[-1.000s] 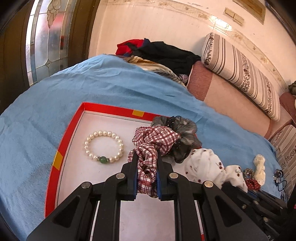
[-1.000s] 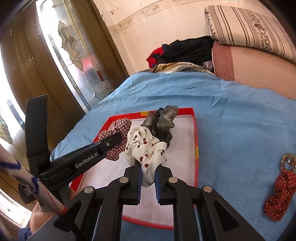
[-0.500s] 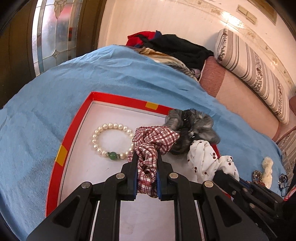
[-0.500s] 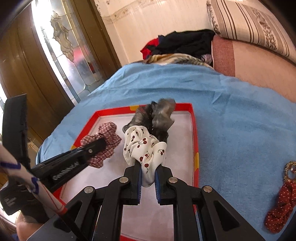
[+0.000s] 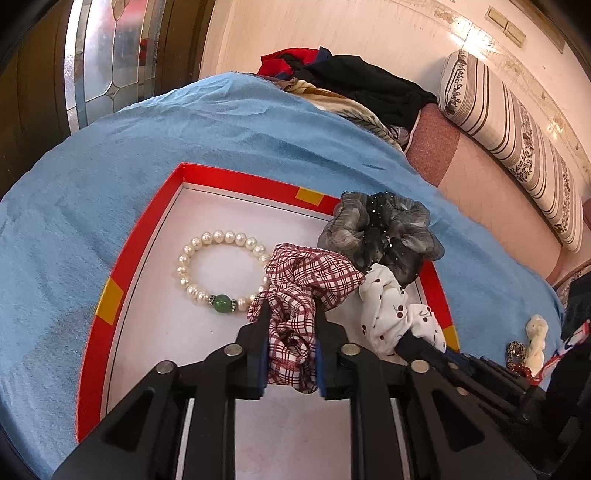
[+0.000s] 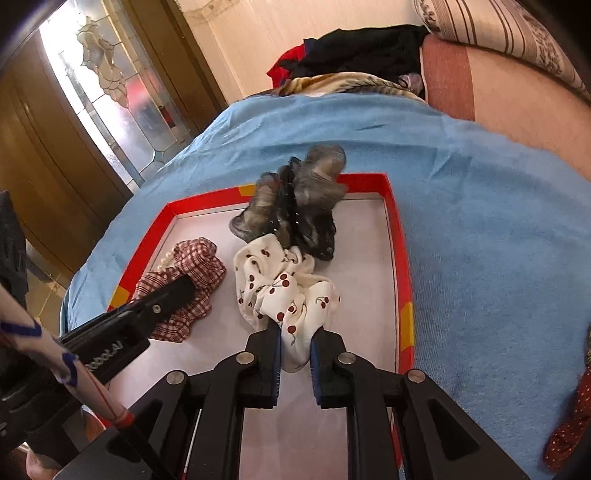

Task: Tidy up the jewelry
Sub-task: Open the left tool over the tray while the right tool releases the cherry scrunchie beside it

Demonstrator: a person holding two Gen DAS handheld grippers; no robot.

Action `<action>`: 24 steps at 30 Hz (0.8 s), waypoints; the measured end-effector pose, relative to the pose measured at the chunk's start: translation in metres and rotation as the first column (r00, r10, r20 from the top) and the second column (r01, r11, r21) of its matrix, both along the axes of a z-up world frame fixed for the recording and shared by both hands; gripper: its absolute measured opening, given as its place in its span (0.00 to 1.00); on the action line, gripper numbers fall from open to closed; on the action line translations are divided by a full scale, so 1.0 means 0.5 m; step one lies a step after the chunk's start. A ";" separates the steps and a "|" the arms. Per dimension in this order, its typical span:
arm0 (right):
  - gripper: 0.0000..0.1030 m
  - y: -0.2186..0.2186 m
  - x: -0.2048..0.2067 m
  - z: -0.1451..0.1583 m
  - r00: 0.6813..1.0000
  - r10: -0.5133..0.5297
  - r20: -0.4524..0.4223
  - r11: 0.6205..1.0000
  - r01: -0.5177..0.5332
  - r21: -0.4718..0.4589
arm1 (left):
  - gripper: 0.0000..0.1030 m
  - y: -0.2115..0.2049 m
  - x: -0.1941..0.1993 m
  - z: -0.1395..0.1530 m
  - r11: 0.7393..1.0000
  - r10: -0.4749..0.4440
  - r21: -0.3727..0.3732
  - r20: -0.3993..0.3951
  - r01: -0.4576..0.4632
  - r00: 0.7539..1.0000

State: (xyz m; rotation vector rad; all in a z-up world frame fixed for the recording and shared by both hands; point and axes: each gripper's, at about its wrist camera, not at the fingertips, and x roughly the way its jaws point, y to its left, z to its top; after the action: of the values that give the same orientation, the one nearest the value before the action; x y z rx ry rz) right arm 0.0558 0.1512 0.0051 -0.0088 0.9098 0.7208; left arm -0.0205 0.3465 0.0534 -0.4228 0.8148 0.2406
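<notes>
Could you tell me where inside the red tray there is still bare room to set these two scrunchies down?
The tray floor is bare between the pearl bracelet and its far left corner, and along the near left wall. In the right view, a bare strip borders the right wall beside the cherry scrunchie. The middle is crowded: plaid scrunchie, cherry scrunchie, grey scrunchie.

**Bedroom backdrop, pretty lived-in**

A blue blanket (image 5: 229,122) is spread over the bed. A striped bolster (image 5: 509,122) is propped against a cream wall (image 5: 332,29), clothes (image 5: 354,79) are heaped at the far end, and daylight is let in through a leaded glass door (image 6: 110,81) framed in dark wood.
</notes>
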 end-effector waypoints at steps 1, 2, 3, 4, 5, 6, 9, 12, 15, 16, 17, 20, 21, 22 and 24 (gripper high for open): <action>0.17 -0.001 0.000 -0.001 1.000 0.002 -0.001 1.000 -0.002 0.001 | 0.25 0.002 0.000 0.000 1.000 0.001 -0.002 0.000 -0.001 1.000; 0.18 -0.004 -0.002 0.001 1.000 -0.001 0.001 1.000 0.001 0.004 | 0.27 0.003 0.000 0.001 1.000 0.003 -0.003 0.001 -0.003 1.000; 0.22 -0.007 -0.004 0.004 1.000 -0.005 0.004 1.000 0.005 0.010 | 0.28 0.003 0.000 0.001 1.000 0.003 -0.006 0.004 -0.003 1.000; 0.26 -0.008 -0.005 0.008 1.000 -0.001 0.003 1.000 0.001 0.016 | 0.30 0.002 0.000 0.002 1.000 0.003 -0.007 0.006 -0.003 1.000; 0.34 -0.010 -0.006 0.011 1.000 0.001 0.003 1.000 -0.001 0.020 | 0.31 0.002 -0.001 0.003 1.000 0.004 -0.005 0.008 -0.004 1.000; 0.34 -0.013 -0.008 0.015 1.000 0.002 0.010 1.000 -0.002 0.024 | 0.35 0.001 -0.001 0.003 1.000 0.005 -0.004 0.009 -0.005 1.000; 0.35 -0.017 -0.013 0.026 1.000 0.004 0.023 1.000 -0.005 0.030 | 0.39 0.001 -0.004 0.008 1.000 0.011 -0.011 0.023 -0.011 1.000; 0.35 -0.029 -0.016 0.035 1.000 0.004 0.023 0.999 -0.005 0.050 | 0.40 0.001 -0.009 0.017 1.000 0.018 -0.016 0.047 -0.018 0.999; 0.35 -0.043 -0.019 0.043 1.000 0.001 0.021 0.998 -0.003 0.070 | 0.40 0.001 -0.016 0.029 1.000 0.030 -0.006 0.074 -0.029 0.997; 0.35 -0.051 -0.021 0.048 1.000 0.003 0.019 0.997 -0.005 0.082 | 0.40 0.001 -0.016 0.031 0.999 0.033 -0.007 0.080 -0.032 0.996; 0.35 -0.055 -0.023 0.051 1.000 0.005 0.018 0.996 -0.007 0.087 | 0.40 0.000 -0.016 0.033 0.999 0.037 -0.005 0.083 -0.037 0.996; 0.40 -0.069 -0.028 0.065 1.000 0.011 0.019 0.994 -0.013 0.109 | 0.40 -0.003 -0.017 0.040 0.999 0.051 0.000 0.099 -0.051 0.994; 0.42 -0.074 -0.029 0.069 1.000 0.011 0.020 0.993 -0.013 0.114 | 0.40 -0.005 -0.019 0.044 0.998 0.057 0.003 0.110 -0.058 0.992; 0.42 -0.082 -0.030 0.075 1.000 0.005 0.024 0.993 -0.008 0.121 | 0.40 -0.008 -0.020 0.049 0.998 0.060 0.008 0.120 -0.062 0.991; 0.42 -0.098 -0.033 0.084 1.000 0.001 0.020 0.989 -0.004 0.148 | 0.40 -0.017 -0.021 0.056 0.998 0.059 0.020 0.135 -0.062 0.989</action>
State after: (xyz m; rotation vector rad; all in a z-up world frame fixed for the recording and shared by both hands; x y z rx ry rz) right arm 0.0393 0.1022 0.0470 0.1139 0.8355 0.7877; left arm -0.0310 0.3381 0.0813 -0.4372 0.6671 0.2751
